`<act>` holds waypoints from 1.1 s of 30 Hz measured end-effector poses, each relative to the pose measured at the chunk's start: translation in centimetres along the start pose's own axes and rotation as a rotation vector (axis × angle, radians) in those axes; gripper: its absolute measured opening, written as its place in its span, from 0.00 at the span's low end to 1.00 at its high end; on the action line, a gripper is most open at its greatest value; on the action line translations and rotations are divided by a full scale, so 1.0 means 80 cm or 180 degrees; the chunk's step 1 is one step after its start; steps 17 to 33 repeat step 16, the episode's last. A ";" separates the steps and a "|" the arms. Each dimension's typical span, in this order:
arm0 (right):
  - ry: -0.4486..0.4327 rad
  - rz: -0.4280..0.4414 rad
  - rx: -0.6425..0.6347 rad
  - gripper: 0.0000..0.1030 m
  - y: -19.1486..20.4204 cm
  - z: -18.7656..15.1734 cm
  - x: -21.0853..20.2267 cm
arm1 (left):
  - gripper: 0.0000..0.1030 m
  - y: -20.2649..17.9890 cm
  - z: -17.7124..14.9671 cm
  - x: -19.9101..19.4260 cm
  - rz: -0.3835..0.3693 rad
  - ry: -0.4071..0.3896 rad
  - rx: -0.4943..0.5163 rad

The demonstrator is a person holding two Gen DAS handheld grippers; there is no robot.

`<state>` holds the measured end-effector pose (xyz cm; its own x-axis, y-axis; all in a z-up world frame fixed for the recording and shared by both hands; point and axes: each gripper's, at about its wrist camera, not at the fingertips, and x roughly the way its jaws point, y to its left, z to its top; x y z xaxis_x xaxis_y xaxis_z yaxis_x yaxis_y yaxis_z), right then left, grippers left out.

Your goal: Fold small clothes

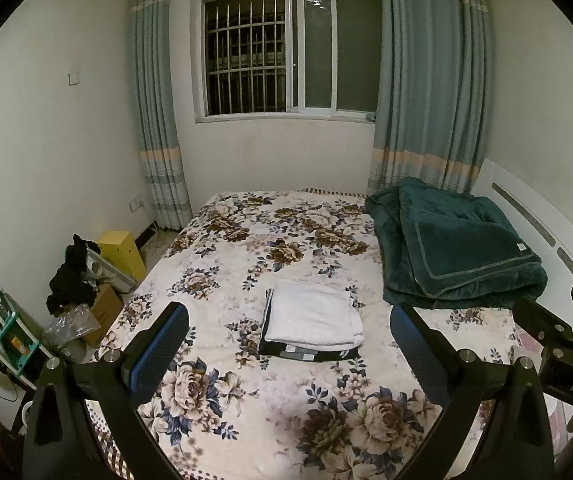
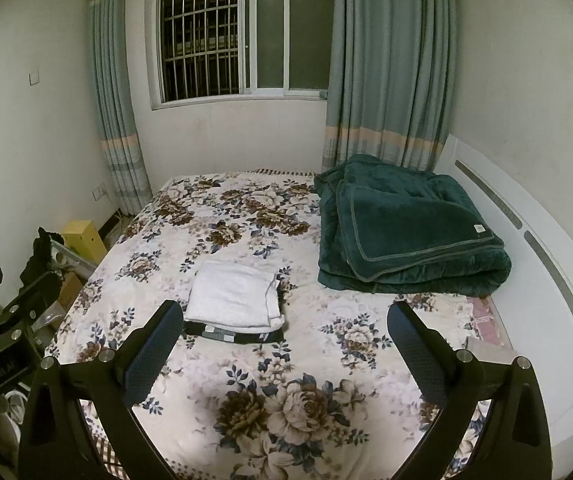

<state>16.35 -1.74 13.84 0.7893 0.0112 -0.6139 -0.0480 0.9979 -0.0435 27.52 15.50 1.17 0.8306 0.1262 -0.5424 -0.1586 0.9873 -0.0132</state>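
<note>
A folded white garment (image 1: 313,315) (image 2: 233,295) lies on top of a folded black garment with white print (image 1: 306,353) (image 2: 233,336), stacked near the middle of the floral bedspread (image 1: 246,248) (image 2: 214,216). My left gripper (image 1: 289,320) hangs open above the near part of the bed, with the stack seen between its blue-padded fingers and nothing held. My right gripper (image 2: 286,318) is open too, level with the stack's near edge and empty. Each gripper shows at the edge of the other's view.
A folded dark green blanket (image 1: 454,248) (image 2: 406,236) fills the bed's far right corner beside a white headboard (image 2: 526,240). Left of the bed stand a yellow box (image 1: 124,252), cardboard boxes, dark clothes (image 1: 72,276) and a cluttered shelf (image 1: 2,332). Curtains and a barred window (image 1: 286,52) line the far wall.
</note>
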 end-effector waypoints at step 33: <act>-0.0009 -0.0006 0.0021 1.00 0.001 -0.003 -0.002 | 1.00 0.002 0.000 -0.008 0.0012 -0.0040 0.0029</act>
